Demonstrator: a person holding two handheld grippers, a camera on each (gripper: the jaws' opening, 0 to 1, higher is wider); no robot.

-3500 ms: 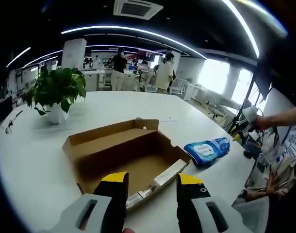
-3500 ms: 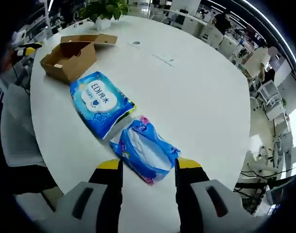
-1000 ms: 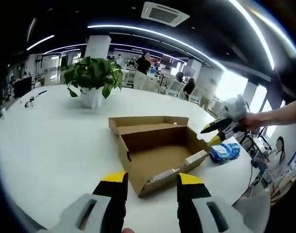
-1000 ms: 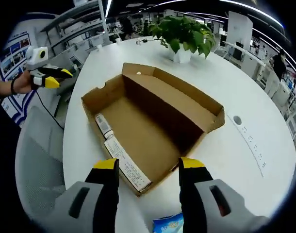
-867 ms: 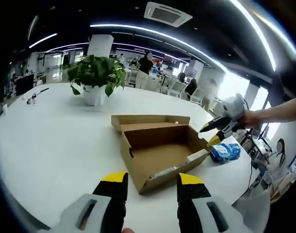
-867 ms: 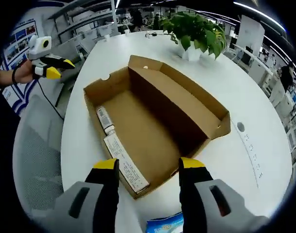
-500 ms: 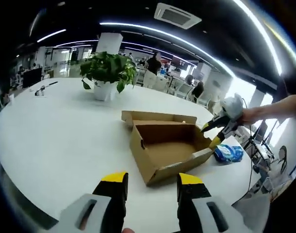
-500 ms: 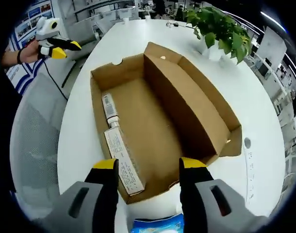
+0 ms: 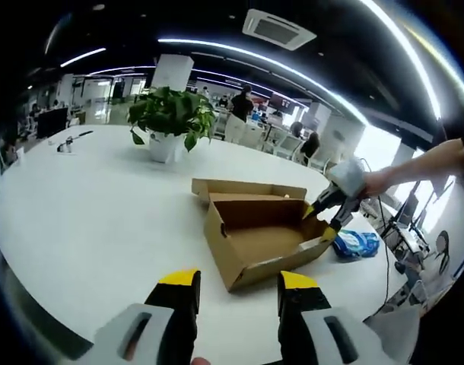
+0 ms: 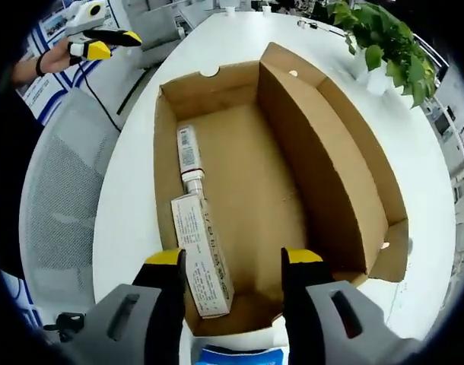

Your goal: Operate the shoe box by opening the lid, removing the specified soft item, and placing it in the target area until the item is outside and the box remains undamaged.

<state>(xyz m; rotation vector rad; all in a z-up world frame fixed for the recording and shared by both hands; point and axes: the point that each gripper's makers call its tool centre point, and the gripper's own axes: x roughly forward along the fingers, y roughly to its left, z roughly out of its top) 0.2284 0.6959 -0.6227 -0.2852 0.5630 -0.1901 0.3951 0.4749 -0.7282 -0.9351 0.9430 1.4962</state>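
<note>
Right gripper [image 10: 233, 262] jaws spread, hovering over the open shoe box [image 10: 323, 152]; small carton [image 10: 201, 255] and tube [image 10: 188, 158] lie along its left wall. Left gripper [image 9: 237, 283] spread, empty, well short of the box. Blue soft pack [image 9: 355, 243] lies outside on the table [image 9: 87, 198], right of the box: light, squashy, probably slippery; pinch mid-body.

Two cartons [image 10: 198, 247] in open shoe box [image 10: 323, 167]; plant [image 9: 171, 118] behind it on table [image 9: 80, 198].
</note>
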